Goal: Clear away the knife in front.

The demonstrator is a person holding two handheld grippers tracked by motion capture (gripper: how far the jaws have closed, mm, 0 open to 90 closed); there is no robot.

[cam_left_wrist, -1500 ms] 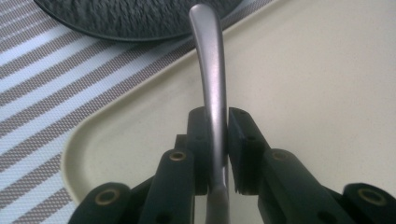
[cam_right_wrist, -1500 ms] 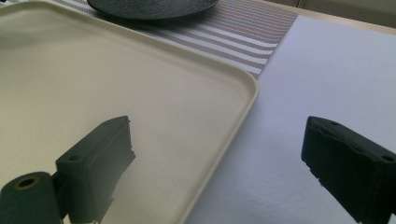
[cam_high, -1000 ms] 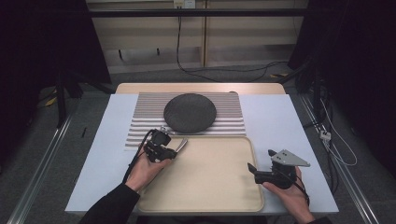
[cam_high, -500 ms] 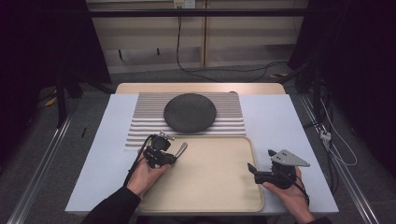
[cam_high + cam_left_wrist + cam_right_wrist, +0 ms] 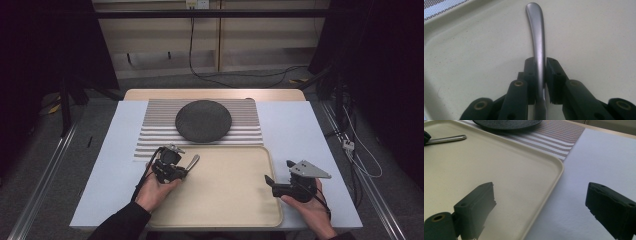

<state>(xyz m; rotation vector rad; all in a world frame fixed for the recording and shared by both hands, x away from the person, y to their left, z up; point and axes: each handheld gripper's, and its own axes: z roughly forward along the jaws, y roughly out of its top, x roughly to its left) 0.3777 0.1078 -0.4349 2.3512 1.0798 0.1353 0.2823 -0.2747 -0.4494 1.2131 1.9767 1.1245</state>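
My left gripper (image 5: 183, 169) hovers at the far left corner of the beige tray (image 5: 225, 210), shut on the handle of a silver metal utensil (image 5: 193, 161). In the left gripper view the pads (image 5: 532, 75) pinch the slim handle (image 5: 535, 30), whose rounded end points away over the tray floor (image 5: 599, 37); its other end is hidden below the jaws. My right gripper (image 5: 270, 185) rests at the tray's right rim, open. In the right gripper view its jaws stand wide, one over the tray (image 5: 511, 165) and one over the white table (image 5: 599, 157).
A dark round plate (image 5: 203, 120) sits on a striped placemat (image 5: 150, 135) beyond the tray. The right gripper view also takes in the plate (image 5: 506, 123), placemat (image 5: 559, 137) and utensil handle (image 5: 449, 138). White tabletop (image 5: 300, 130) flanks the tray on both sides.
The left gripper, with the utensil in it, has shifted slightly toward the person and onto the tray's corner. The right gripper has stayed in place.
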